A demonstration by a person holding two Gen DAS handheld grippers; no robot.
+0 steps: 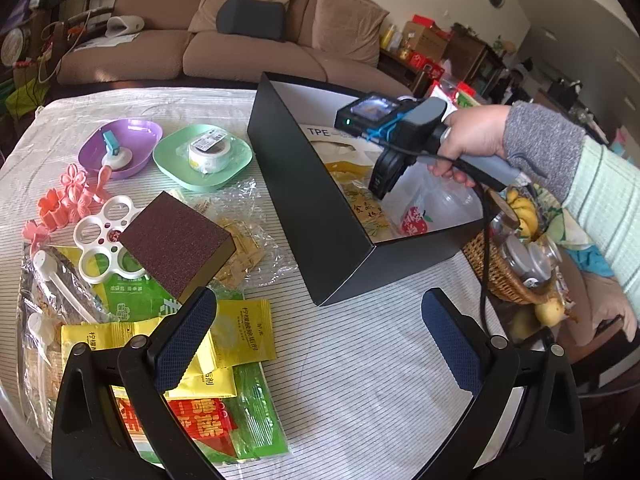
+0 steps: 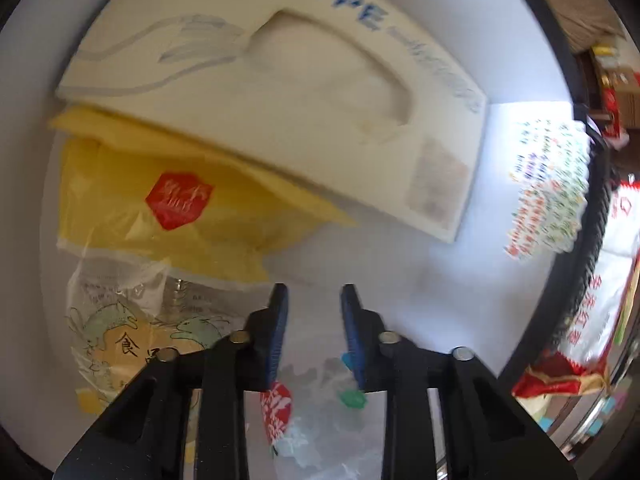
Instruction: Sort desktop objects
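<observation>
Left wrist view shows the left gripper [image 1: 318, 344] hanging over the striped tablecloth [image 1: 360, 380] with its jaws spread wide and nothing between them. Its left finger [image 1: 186, 344] overlaps a heap of yellow sachets [image 1: 240, 328] at about eight o'clock, though contact cannot be judged. A brown sanding sponge [image 1: 176, 240] sits just beyond that finger, at about ten o'clock from the gripper. Farther out at ten to eleven o'clock lie a white egg tray [image 1: 106, 236], pink flower clips [image 1: 68, 200], a purple bowl [image 1: 120, 148] and a green dish [image 1: 202, 156] with a roll of tape [image 1: 210, 152] in it. A black box [image 1: 320, 208] stands open at twelve to one o'clock. The person's right hand [image 1: 472, 144] holds the right gripper [image 1: 384, 184], pointed down into that box.

Right wrist view looks into the box, whose white floor [image 2: 440, 272] shows bare between the items. The right gripper [image 2: 314, 300] has its jaws drawn close, only a narrow gap left, and no item is seen pinched in that gap. A clear bag with a red label [image 2: 276, 408] lies just under the jaws at six o'clock; whether the pads touch it cannot be told. A cream TPE pack [image 2: 300, 100] fills twelve o'clock, resting on a yellow bag [image 2: 160, 208] at ten o'clock. A printed fish bag [image 2: 120, 332] lies at eight o'clock.
</observation>
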